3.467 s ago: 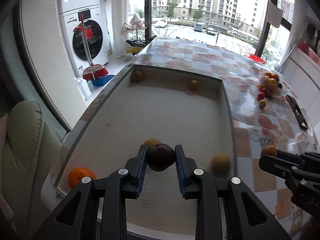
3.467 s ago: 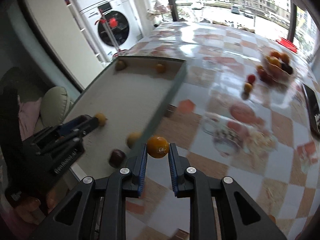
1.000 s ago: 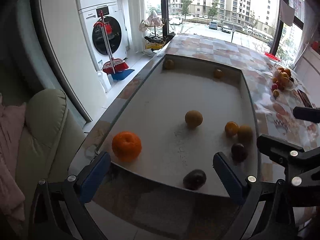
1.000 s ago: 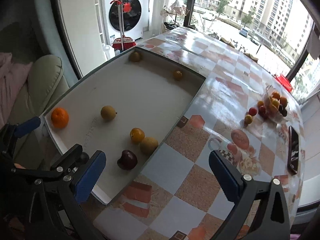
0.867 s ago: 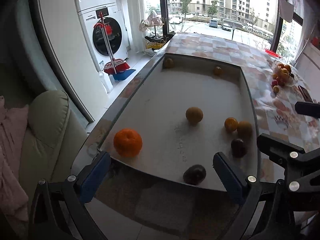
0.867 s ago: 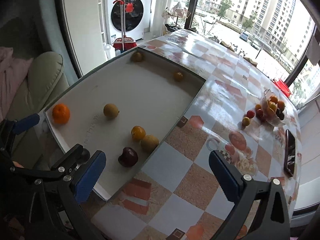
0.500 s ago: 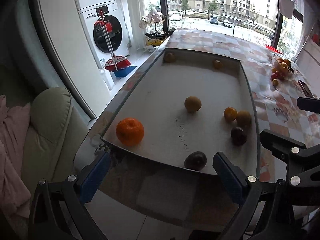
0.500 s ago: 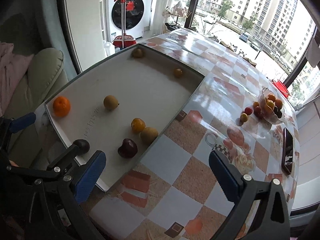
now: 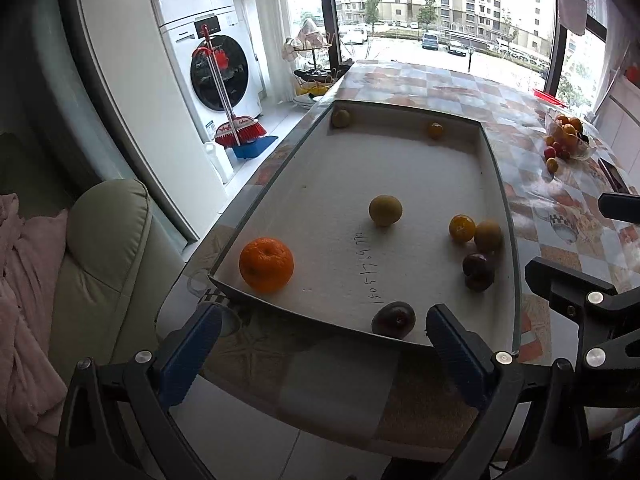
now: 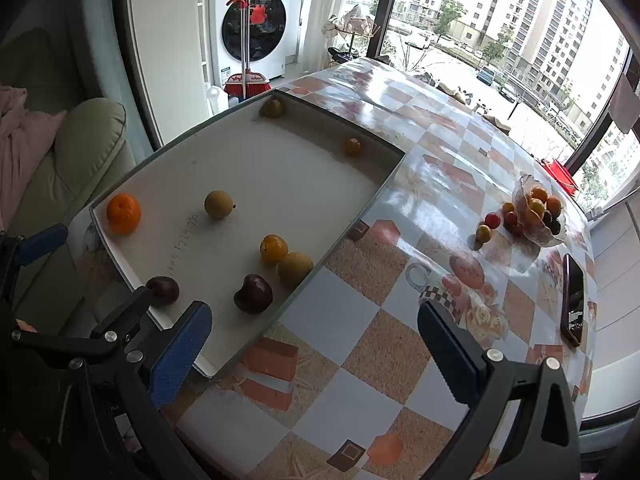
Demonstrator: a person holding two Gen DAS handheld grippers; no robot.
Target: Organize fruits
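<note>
A white tray point(image 9: 400, 160) point(image 10: 280, 160) lies on the table and holds several fruits. A big orange point(image 9: 266, 265) point(image 10: 123, 213) sits at its near left corner. A yellow-brown fruit point(image 9: 385, 210) point(image 10: 218, 204) lies mid-tray. A small orange point(image 9: 461, 228) point(image 10: 273, 248), a tan fruit point(image 9: 487, 235) point(image 10: 295, 268) and a dark plum point(image 9: 478, 271) point(image 10: 253, 293) cluster at the right wall. Another dark plum point(image 9: 393, 319) point(image 10: 163, 290) lies at the near edge. My left gripper point(image 9: 320, 350) is open and empty, held back from the tray's near edge. My right gripper point(image 10: 314, 354) is open and empty above the checkered table.
A glass bowl of fruit point(image 10: 538, 212) point(image 9: 570, 136) stands at the far right with loose small fruits point(image 10: 492, 226) beside it. A phone point(image 10: 574, 300) lies near the right edge. Two fruits sit at the tray's far wall point(image 9: 341, 118) point(image 9: 435, 130). A sofa point(image 9: 100, 260) and washing machine point(image 9: 216, 64) are left.
Earlier the left gripper held a dark plum and the right a small orange; both fruits now lie in the tray. Both grippers are open and have pulled back from the tray.
</note>
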